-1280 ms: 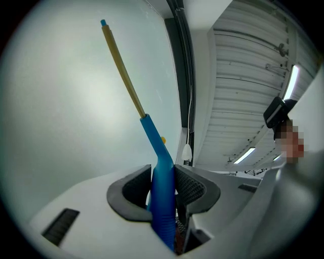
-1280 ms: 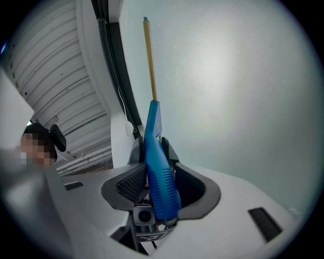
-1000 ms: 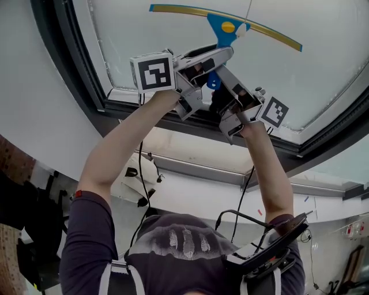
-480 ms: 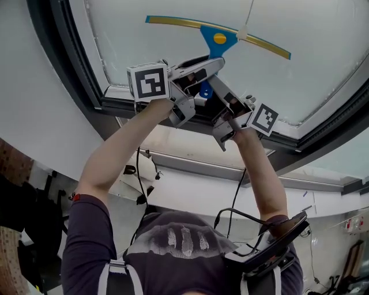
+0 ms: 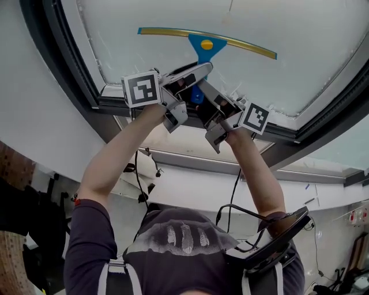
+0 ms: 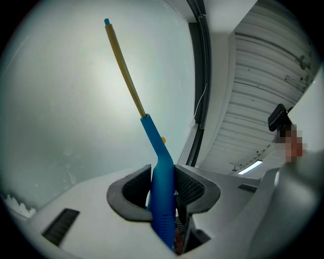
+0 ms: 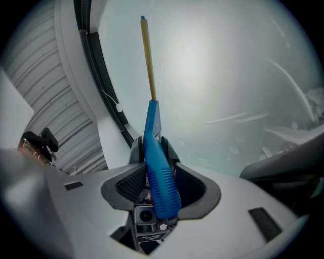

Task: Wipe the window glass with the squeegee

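Two grippers on one handle, blade crosswise beyond

Both the left gripper (image 6: 163,178) and the right gripper (image 7: 159,177) stand partly closed. Their pads press on the blue plastic handle (image 6: 163,212) of the blue-and-yellow squeegee (image 5: 206,46), side by side, neither nearer. The handle runs straight out from the jaws. Beyond it, the long yellow-edged blade (image 5: 167,32) lies crosswise, apparently against the frosted window glass (image 5: 300,46), above the dark lower frame (image 5: 282,135). The next stroke likely runs along the handle's line.

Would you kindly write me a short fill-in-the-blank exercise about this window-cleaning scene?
1. The left hand-held gripper and the right hand-held gripper both clamp the squeegee by its ___ handle.
2. Its long blade is ___.
3. The blade lies against the window ___.
Missing words: blue; yellow; glass.
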`<state>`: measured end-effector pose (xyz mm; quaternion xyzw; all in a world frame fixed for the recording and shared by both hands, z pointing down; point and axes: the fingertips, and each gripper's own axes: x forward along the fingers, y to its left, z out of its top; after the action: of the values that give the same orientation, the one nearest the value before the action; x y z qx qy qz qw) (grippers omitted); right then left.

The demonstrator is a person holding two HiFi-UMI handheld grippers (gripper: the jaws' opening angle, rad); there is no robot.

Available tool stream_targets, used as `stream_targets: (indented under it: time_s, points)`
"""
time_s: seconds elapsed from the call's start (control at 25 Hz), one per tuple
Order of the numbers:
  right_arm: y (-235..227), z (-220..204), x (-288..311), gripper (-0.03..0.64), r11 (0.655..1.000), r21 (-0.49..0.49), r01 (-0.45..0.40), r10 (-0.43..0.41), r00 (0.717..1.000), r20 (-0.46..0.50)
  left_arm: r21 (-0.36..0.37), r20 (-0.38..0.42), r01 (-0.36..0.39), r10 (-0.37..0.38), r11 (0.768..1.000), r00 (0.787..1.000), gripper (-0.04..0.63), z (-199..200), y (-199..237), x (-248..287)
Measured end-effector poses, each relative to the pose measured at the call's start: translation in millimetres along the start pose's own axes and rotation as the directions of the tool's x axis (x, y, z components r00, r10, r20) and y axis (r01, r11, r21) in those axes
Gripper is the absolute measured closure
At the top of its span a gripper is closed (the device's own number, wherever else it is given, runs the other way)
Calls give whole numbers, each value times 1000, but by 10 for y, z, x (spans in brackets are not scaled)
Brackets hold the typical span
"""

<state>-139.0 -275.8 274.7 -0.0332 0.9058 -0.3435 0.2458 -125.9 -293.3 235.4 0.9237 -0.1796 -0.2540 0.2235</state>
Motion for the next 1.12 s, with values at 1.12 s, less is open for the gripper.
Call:
stream_targets:
  time_s: [1.12]
  points:
    - [-361, -125, -77, 454, 981, 169, 98, -95, 995, -29, -183, -20, -48, 45, 982, 999, 449, -182, 379, -39]
